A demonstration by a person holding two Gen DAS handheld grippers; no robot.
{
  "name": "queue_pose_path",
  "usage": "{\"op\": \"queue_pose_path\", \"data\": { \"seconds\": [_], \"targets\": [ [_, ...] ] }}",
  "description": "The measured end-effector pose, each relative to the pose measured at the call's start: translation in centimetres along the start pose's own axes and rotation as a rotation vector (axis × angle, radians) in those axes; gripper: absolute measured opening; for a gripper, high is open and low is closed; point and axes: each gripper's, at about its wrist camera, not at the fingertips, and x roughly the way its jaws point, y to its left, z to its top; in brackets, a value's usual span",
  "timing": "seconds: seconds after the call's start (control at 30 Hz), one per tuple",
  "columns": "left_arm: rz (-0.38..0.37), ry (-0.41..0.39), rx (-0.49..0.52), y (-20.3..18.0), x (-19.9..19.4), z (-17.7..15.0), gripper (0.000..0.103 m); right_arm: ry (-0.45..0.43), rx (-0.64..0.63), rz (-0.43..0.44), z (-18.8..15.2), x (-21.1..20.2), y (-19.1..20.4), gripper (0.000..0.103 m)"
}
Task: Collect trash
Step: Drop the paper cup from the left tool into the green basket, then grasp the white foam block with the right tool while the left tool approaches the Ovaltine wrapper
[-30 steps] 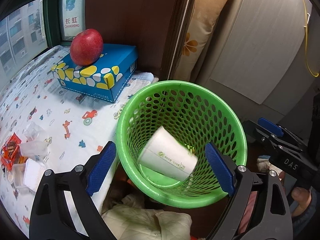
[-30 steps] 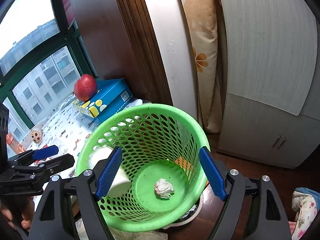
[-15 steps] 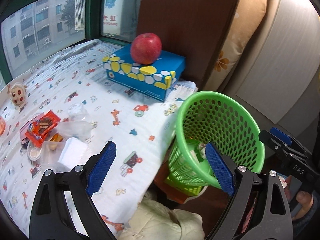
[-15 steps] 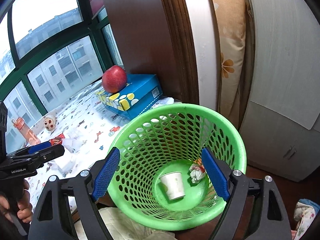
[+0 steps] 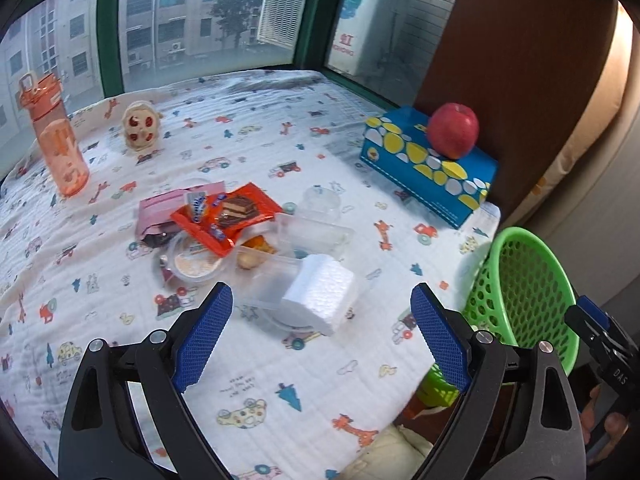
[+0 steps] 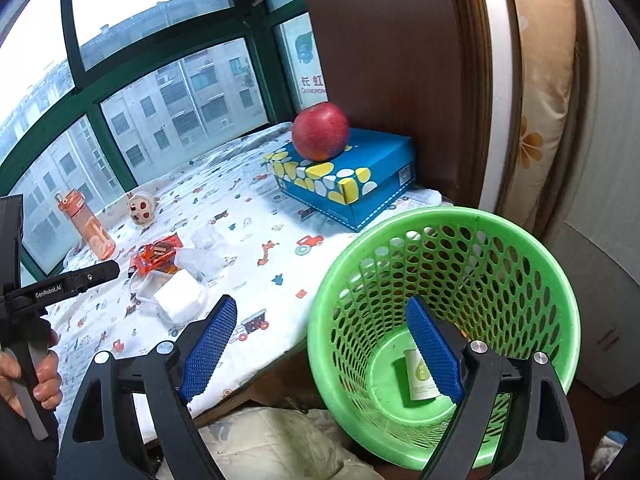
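A pile of trash lies on the patterned cloth (image 5: 280,360): an orange snack wrapper (image 5: 228,220), a pink packet (image 5: 168,208), clear plastic containers (image 5: 312,236), a round cup lid (image 5: 196,266) and a white foam block (image 5: 320,296). The pile also shows in the right wrist view (image 6: 172,276). My left gripper (image 5: 320,332) is open and empty, just short of the foam block. The green mesh basket (image 6: 440,224) stands beside the table edge with a white paper cup (image 6: 416,372) in it. My right gripper (image 6: 320,344) is open and empty above the basket's near rim.
A red apple (image 5: 454,130) rests on a blue and yellow box (image 5: 424,168) at the back right. An orange water bottle (image 5: 54,136) and a small round toy (image 5: 138,130) stand at the back left by the window. A wooden panel and curtain rise behind the basket.
My left gripper has swung left from over the basket to the table, now facing the trash pile. My right gripper has shifted left, so the table shows more and the basket sits further right.
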Motion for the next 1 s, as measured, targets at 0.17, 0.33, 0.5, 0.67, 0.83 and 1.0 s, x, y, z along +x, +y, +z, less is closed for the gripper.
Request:
{"op": "queue_pose_path", "data": {
  "seconds": [0.17,0.33,0.5,0.67,0.83,1.0],
  "targets": [
    [0.047,-0.028,-0.054,3.4,-0.9,0.6,0.089,0.033,-0.035,0.051,0.1,1.7,2.6,0.084],
    [0.079,-0.029,-0.101,6.1,-1.0,0.5,0.089,0.072,-0.088,0.117,0.1,3.7,5.8,0.084],
    [0.093,-0.023,-0.130,8.0,-1.0,0.0,0.089,0.113,-0.154,0.186,-0.1,6.1,9.0,0.085],
    [0.103,-0.020,-0.161,9.7,-1.0,-0.4,0.089,0.167,-0.227,0.246,-0.3,8.9,11.8,0.085],
    [0.119,-0.013,-0.185,11.4,-0.8,-0.6,0.089,0.220,-0.310,0.292,-0.3,11.8,14.0,0.085],
    [0.126,-0.001,-0.208,12.8,-0.4,-1.0,0.089,0.254,-0.388,0.307,-0.3,14.7,15.8,0.085]
  ]
}}
